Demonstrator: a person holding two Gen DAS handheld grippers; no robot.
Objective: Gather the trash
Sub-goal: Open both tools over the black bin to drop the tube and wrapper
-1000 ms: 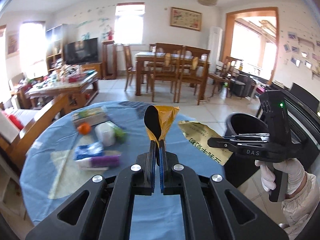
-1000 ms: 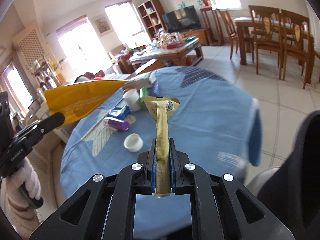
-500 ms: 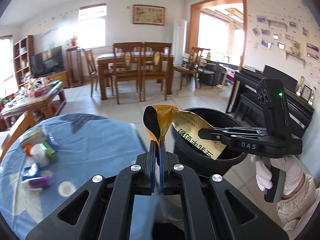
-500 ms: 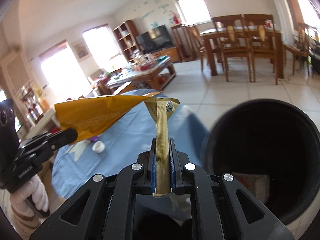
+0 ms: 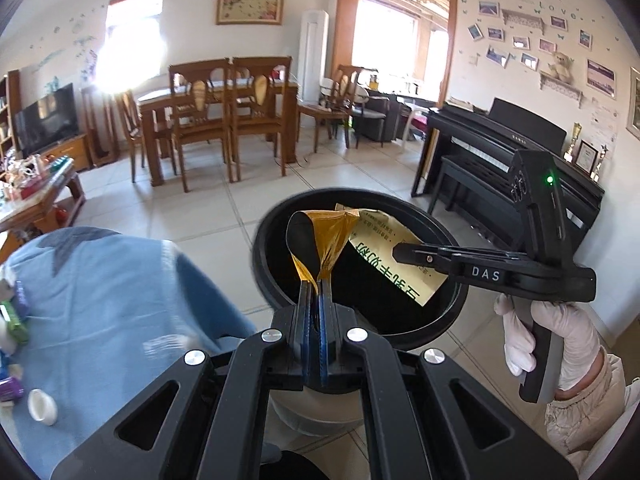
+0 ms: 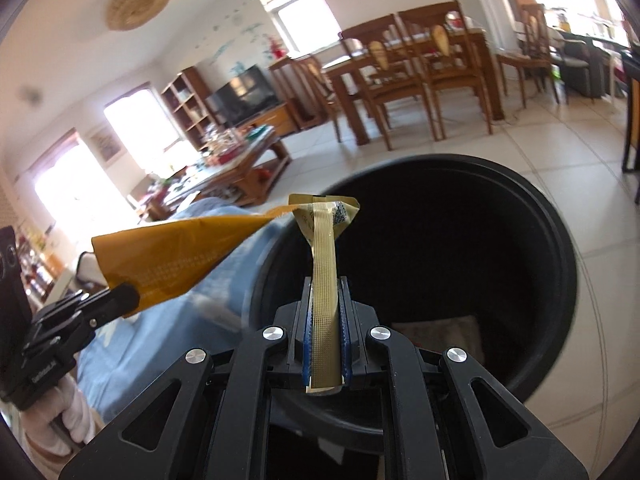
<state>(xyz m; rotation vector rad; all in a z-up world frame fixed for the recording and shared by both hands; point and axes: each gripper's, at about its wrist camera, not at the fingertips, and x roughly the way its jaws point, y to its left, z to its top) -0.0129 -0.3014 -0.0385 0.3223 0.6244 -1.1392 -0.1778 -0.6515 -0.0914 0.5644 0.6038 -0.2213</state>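
My left gripper is shut on an orange-gold foil wrapper and holds it over the open black trash bin. My right gripper is shut on a pale gold packet with green print, also above the bin. In the left wrist view the right gripper holds its packet inside the bin's rim. In the right wrist view the left gripper holds its wrapper at the bin's left edge.
The round table with a blue cloth lies left of the bin, with a white cap and small packages on it. A black piano stands right. Dining chairs stand behind. Some trash lies in the bin's bottom.
Both grippers swung right from above the table to above the bin, each still holding its wrapper. The bin now fills the middle of both views.
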